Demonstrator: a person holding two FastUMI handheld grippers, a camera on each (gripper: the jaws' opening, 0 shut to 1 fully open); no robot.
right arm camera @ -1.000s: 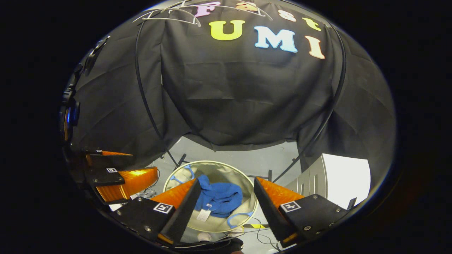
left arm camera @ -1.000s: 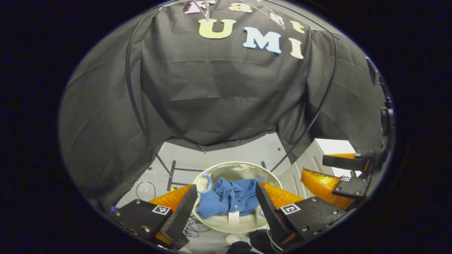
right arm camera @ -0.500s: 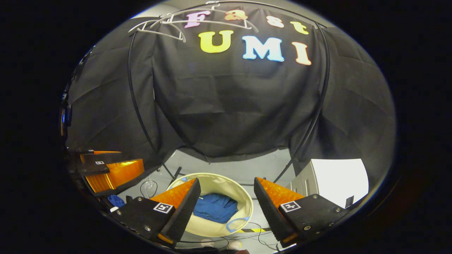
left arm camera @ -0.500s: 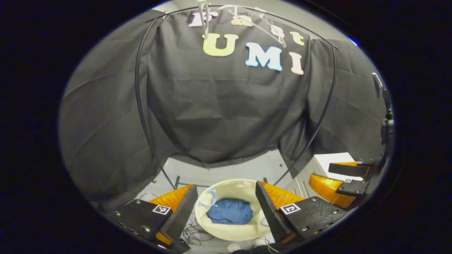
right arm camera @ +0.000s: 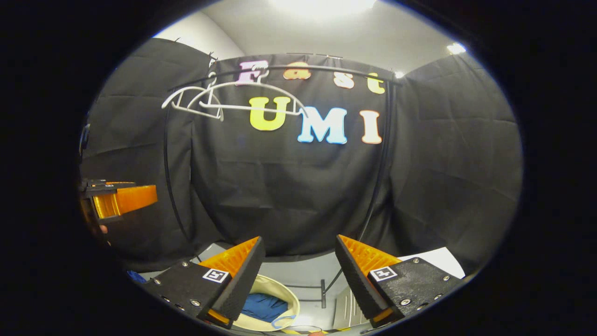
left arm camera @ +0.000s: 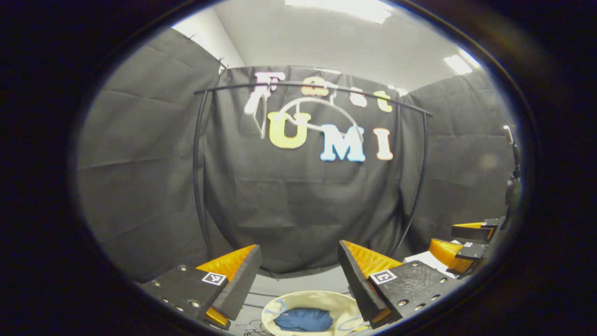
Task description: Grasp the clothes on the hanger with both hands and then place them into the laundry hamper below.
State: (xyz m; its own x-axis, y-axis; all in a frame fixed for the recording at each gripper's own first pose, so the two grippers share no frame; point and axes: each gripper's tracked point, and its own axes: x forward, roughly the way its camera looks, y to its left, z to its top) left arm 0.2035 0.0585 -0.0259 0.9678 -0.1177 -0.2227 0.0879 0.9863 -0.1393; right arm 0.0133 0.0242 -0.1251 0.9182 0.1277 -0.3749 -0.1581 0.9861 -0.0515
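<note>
The blue clothes (left arm camera: pixel 303 320) lie in the hamper (left arm camera: pixel 284 303), so both grippers (left arm camera: pixel 298 266) (right arm camera: pixel 299 261) are spread wide, holding nothing.

Open space: wide, between the rail (left arm camera: pixel 312 86) above and the hamper (left arm camera: pixel 311 302) below.
In the way: empty hangers (right arm camera: pixel 219 100) up high.

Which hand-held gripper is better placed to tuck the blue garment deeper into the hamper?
Probably the left hand-held gripper: open, it frames the hamper and blue garment; the right hand-held gripper has them off-centre.
</note>
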